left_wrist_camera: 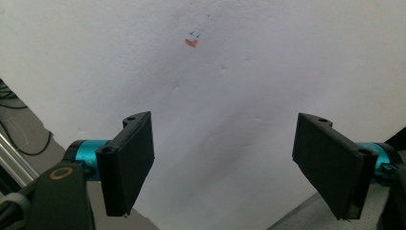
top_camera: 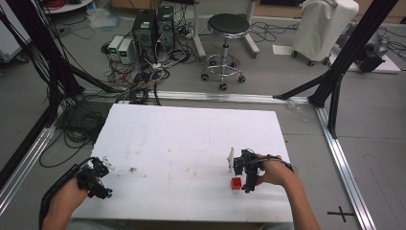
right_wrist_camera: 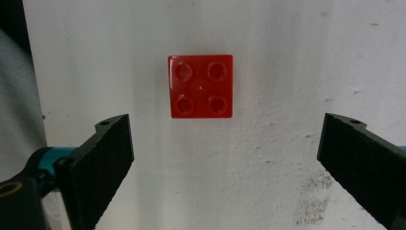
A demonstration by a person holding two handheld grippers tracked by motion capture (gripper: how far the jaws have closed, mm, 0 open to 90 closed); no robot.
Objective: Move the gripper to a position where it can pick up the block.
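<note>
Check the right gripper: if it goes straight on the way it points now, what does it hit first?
Most likely the red block. In the right gripper view it lies on the white table ahead of the right gripper, between its open fingers' lines. Nothing stands between. Depth is unclear, so it may meet the table surface first.

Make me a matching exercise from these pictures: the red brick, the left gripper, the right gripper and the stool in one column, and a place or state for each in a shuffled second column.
Things:
1. red brick
2. left gripper
3. right gripper
4. stool

Places or states:
A. on the floor beyond the table
B. open, over bare table at the near left corner
C. studs up on the table
D. open, right beside the brick

Pairs: 1-C, 2-B, 3-D, 4-A
</note>
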